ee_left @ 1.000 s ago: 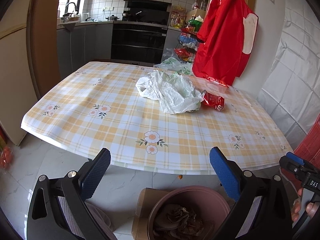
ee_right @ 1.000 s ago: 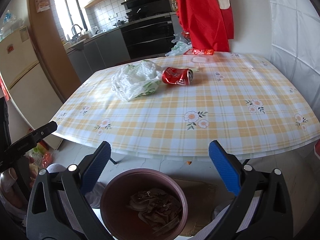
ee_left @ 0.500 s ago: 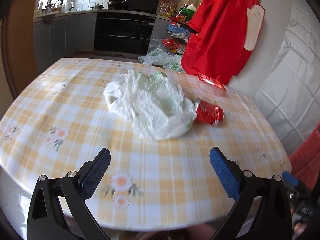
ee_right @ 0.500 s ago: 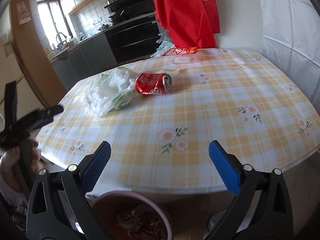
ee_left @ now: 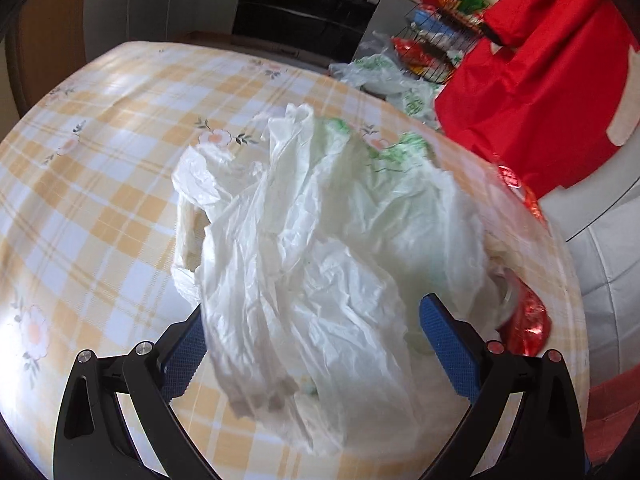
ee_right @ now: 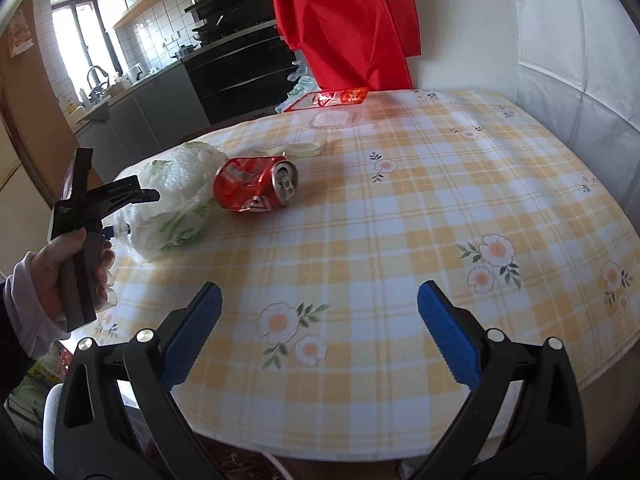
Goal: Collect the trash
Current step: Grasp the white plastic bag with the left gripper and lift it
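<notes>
A crumpled white plastic bag (ee_left: 320, 240) with green print lies on the checked tablecloth (ee_left: 100, 184). My left gripper (ee_left: 314, 344) is open, with the near part of the bag between its blue fingers. A crushed red can (ee_left: 524, 320) lies just right of the bag. In the right wrist view the can (ee_right: 256, 188) and bag (ee_right: 176, 196) lie at the mid-left, and the left gripper (ee_right: 120, 232) reaches the bag's near side. My right gripper (ee_right: 318, 336) is open and empty above the table's front edge.
A red wrapper (ee_right: 340, 98) and a clear plastic lid (ee_right: 332, 120) lie at the far edge. A red cloth (ee_right: 344, 20) hangs behind the table. A padded white wall (ee_right: 568, 60) stands to the right. More bags (ee_left: 384, 76) and a wire rack (ee_left: 440, 40) stand beyond.
Both grippers have moved up and forward from over the brown bin to the table. The left gripper has closed in on the white bag, which now sits between its open fingers.
</notes>
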